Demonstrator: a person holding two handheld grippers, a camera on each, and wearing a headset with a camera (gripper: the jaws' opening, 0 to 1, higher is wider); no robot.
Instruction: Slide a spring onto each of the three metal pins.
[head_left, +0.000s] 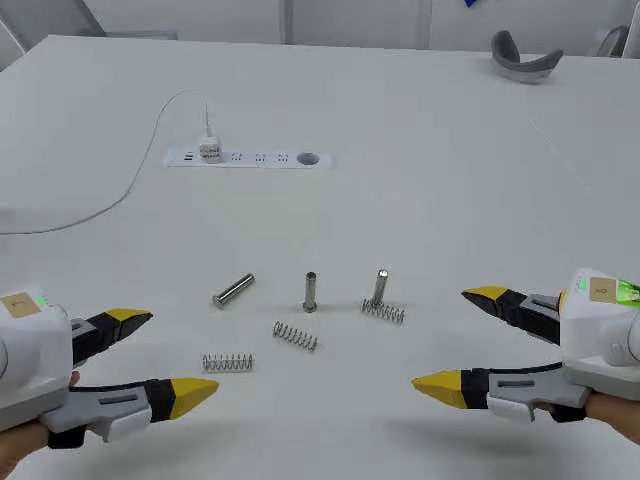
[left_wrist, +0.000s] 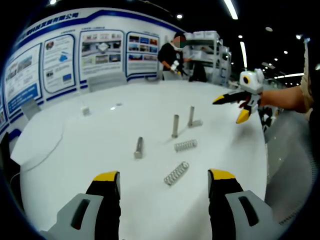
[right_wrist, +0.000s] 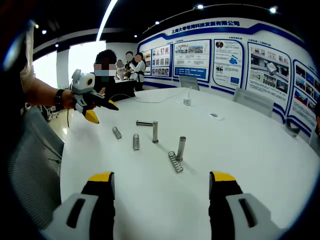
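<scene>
Three metal pins sit mid-table: one lies on its side, two stand upright. Three springs lie loose on the table: one at the left, one in the middle, one against the right pin's foot. My left gripper is open at the lower left, nothing between its jaws. My right gripper is open at the lower right, also holding nothing. In the left gripper view the nearest spring lies just ahead of the left gripper. The right gripper faces a spring beside an upright pin.
A white power strip with a plug and a cable lies beyond the pins. A grey curved object rests at the far right. People stand by the far wall. The table edge runs close behind each gripper.
</scene>
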